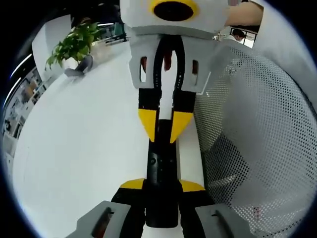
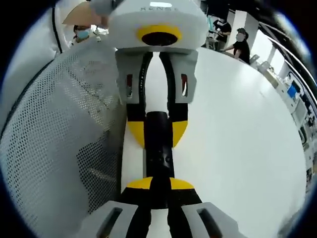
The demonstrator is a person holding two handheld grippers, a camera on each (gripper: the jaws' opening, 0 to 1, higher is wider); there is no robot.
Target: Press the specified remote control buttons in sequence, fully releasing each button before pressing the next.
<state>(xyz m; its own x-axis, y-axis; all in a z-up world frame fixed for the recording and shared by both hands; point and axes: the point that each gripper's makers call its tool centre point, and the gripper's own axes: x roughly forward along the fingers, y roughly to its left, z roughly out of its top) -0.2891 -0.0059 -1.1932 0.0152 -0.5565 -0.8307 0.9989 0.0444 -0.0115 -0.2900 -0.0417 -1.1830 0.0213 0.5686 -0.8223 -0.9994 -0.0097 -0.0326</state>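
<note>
**Black remote held between 2 grippers over a white table**

In the left gripper view, the left gripper (image 1: 161, 191) rises from the bottom with its 2 yellow-tipped black jaws clamped on the near end of a long, slim black plastic remote control (image 1: 159, 171). The remote runs straight ahead from those jaws, its small round buttons facing up. At its far end the right gripper (image 1: 165, 130) comes in from the top, nose to nose with the left one, its yellow-tipped jaws closed around the remote's other end.

In the right gripper view the layout mirrors: the right gripper (image 2: 159, 187) holds the near end of the remote (image 2: 159, 148) between its jaws, and the left gripper (image 2: 157, 133) faces it from above, gripping the far end. A cluster of small buttons shows on the remote just ahead of the right gripper's tips.

Under both grippers lies a broad, plain white table (image 1: 84, 144). To the right of the left gripper stands a white perforated mesh panel (image 1: 257, 129), just beside the remote. Far ahead and left of the left gripper sits a green leafy potted plant (image 1: 74, 44). Beyond the right gripper, people sit at the table's far edge (image 2: 237, 42).
</note>
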